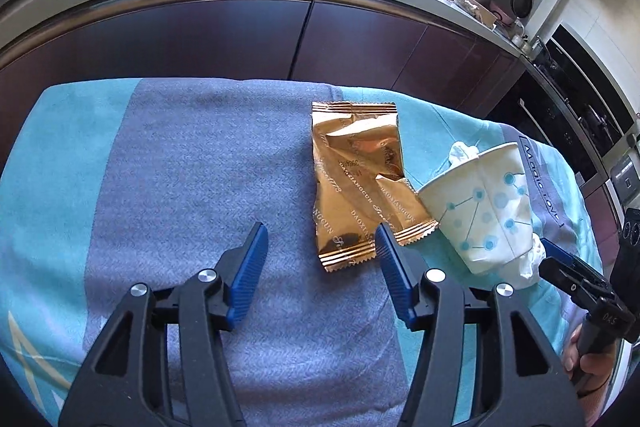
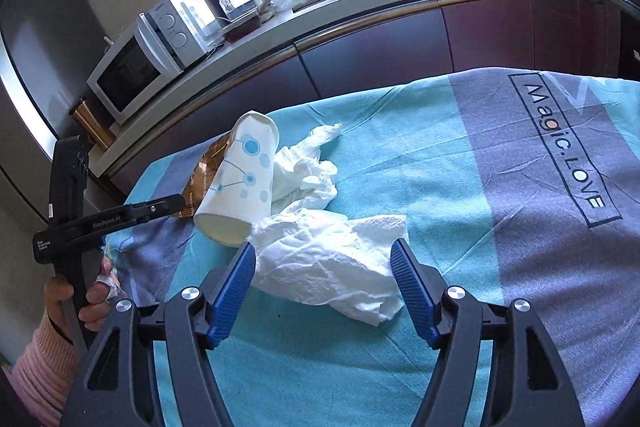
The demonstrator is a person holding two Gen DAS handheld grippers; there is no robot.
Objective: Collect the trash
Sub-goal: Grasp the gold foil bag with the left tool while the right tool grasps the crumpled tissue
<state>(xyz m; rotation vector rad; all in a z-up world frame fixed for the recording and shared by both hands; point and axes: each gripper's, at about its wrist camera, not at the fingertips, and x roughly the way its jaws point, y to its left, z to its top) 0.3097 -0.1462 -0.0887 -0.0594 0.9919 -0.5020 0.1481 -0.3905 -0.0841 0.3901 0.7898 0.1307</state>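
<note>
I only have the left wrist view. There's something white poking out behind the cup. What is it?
Observer: Crumpled tissue; a big wad of it spreads across the cloth on the cup's far side from you.
Operator: Where's the right claw relative to it?
Observer: The right claw is open, its fingers on either side of the wad's near end, not yet closed.
Operator: Is the cup standing?
Observer: No, it lies on its side, leaning on the gold wrapper, open mouth toward the right claw.
Operator: And my left claw?
Observer: The left claw is open, one finger at the wrapper's near edge.
</note>
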